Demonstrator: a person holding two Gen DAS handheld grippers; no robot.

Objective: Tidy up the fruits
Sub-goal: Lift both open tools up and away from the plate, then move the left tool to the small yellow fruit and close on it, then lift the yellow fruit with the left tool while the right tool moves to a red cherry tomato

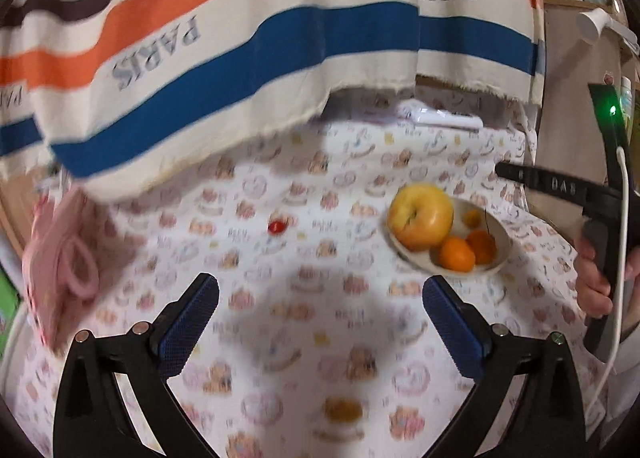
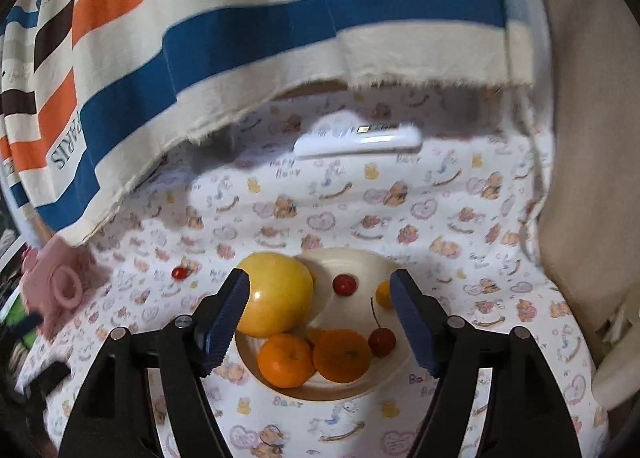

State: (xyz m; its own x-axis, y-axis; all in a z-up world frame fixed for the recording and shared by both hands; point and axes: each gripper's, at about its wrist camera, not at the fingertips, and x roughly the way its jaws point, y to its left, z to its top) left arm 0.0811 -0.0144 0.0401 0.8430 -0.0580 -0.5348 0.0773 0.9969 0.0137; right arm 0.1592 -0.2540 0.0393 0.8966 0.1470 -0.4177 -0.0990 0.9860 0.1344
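Fruit lay mostly in the cream bowl [image 2: 384,374], and your right gripper [image 2: 320,322] hung just above it with jaws apart and nothing between the pads. Under that gripper the big yellow apple [image 2: 280,298] sat at the bowl's left side, partly behind the left finger [image 2: 224,322]. Two oranges [image 2: 286,360] were side by side at the near rim, one cherry with a stem [image 2: 382,342] was next to them, another cherry [image 2: 344,284] lay further back, and a small yellow fruit [image 2: 383,294] showed beside the right finger. One loose cherry [image 1: 276,226] stayed on the printed tablecloth [image 1: 280,358], well apart from the bowl and ahead of your left gripper [image 1: 320,326]. That gripper was wide open and empty, pointing down at the cloth, with the bowl off to its right. In the left wrist view your hand [image 1: 596,290] held the handle of the right gripper near the bowl. A striped towel [image 1: 240,57] hung behind, a white device [image 2: 360,139] lay under its edge, and a pink item [image 1: 60,270] was at the left.
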